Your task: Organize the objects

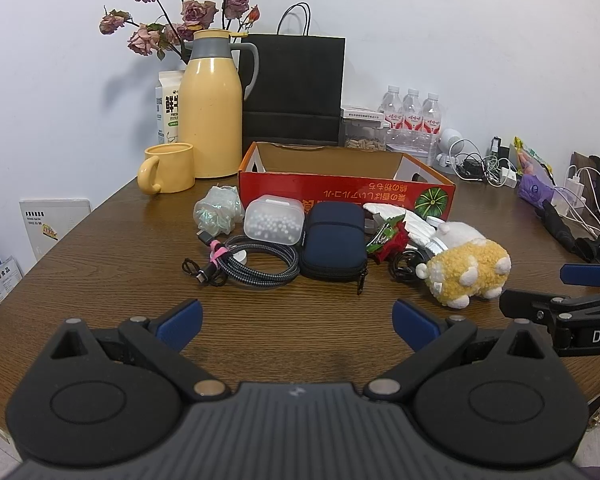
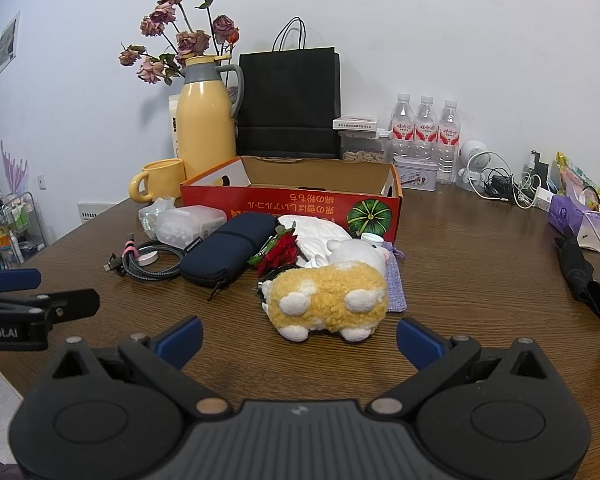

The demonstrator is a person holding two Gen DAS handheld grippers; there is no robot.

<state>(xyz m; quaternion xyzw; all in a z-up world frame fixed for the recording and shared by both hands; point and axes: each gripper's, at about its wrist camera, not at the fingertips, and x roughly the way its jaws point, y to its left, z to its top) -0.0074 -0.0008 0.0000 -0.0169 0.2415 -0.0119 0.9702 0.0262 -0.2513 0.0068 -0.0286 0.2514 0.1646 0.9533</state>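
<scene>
1. My left gripper (image 1: pixel 296 320) and right gripper (image 2: pixel 298 340): jaws spread wide, empty.
2. Plush toy (image 2: pixel 328 300): just ahead of my right gripper, long axis crosswise.
3. Navy pouch (image 1: pixel 334 240): ahead of my left gripper, long axis running away toward the red box (image 1: pixel 340 196).

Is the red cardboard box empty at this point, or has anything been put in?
Apparently empty: the red cardboard box shows only bare brown inner walls in both views; its floor is hidden behind the front wall, so something flat could be unseen.

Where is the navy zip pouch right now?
In both wrist views the navy pouch lies on the table in front of the red box, between the coiled cable on its left and the plush toy on its right.
</scene>
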